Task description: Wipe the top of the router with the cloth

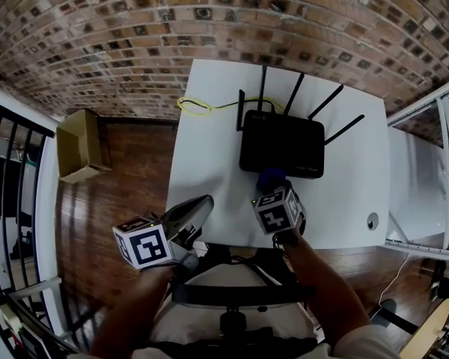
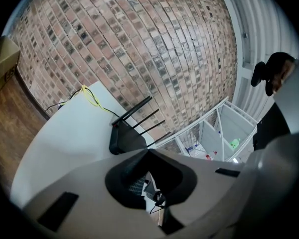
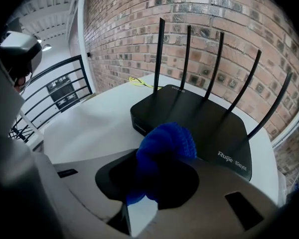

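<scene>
table (image 1: 209,126) bears "ruijie reyee" router (image 3: 189,113); right gripper (image 3: 164,158) jaws pinch cloth (image 3: 167,141), left gripper's (image 2: 148,151) meet.

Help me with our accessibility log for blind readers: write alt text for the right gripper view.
The right gripper has its jaws shut on a bunched blue cloth, held at the near edge of a black router with five upright antennas. The router sits on a white table in front of a brick wall, with a black railing at the left.
</scene>
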Motion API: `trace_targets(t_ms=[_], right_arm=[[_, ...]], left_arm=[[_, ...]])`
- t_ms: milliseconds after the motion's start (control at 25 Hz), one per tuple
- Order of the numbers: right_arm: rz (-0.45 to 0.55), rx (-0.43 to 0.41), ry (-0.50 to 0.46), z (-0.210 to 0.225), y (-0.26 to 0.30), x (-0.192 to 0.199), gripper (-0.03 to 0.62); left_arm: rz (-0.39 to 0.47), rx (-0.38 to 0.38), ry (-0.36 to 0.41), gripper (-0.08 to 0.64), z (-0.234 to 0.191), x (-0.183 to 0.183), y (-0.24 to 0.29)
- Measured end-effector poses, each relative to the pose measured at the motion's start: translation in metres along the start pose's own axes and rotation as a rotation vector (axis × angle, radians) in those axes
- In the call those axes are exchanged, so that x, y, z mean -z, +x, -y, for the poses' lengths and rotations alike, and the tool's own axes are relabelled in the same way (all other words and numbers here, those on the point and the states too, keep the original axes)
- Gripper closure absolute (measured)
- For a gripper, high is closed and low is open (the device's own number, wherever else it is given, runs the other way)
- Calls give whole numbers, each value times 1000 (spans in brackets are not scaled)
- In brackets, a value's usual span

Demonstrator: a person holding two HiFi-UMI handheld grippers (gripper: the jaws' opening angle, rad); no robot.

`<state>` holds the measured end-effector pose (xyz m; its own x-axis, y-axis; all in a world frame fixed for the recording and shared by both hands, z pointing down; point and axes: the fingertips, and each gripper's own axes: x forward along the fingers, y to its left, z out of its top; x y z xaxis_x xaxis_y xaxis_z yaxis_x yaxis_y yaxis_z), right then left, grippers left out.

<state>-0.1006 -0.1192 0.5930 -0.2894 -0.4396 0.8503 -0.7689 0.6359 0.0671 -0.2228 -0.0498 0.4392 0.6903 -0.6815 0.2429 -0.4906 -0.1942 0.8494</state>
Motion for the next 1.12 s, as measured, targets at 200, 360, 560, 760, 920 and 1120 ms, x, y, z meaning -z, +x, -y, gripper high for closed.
trace_targets(t_ms=[200, 360, 560, 760, 920, 1120], right_arm=[[4, -16, -2, -11, 3, -6, 486], [9, -35, -10, -21, 6, -14, 486], [19, -60, -14, -36, 10, -23, 486], [29, -87, -16, -52, 16, -31, 486], [45, -104, -2, -64, 19, -40, 486], [51, -96, 33, -70, 21, -45, 486]], left_arm=[[-11, -34, 6, 551, -8, 1, -8], [14, -28, -10, 551, -8, -2, -13], [15, -29, -6, 551, -13, -2, -21], [25, -41, -8, 551, -17, -2, -29], [42, -54, -6, 551, -21, -5, -37], [39, -58, -15, 551, -26, -4, -45]])
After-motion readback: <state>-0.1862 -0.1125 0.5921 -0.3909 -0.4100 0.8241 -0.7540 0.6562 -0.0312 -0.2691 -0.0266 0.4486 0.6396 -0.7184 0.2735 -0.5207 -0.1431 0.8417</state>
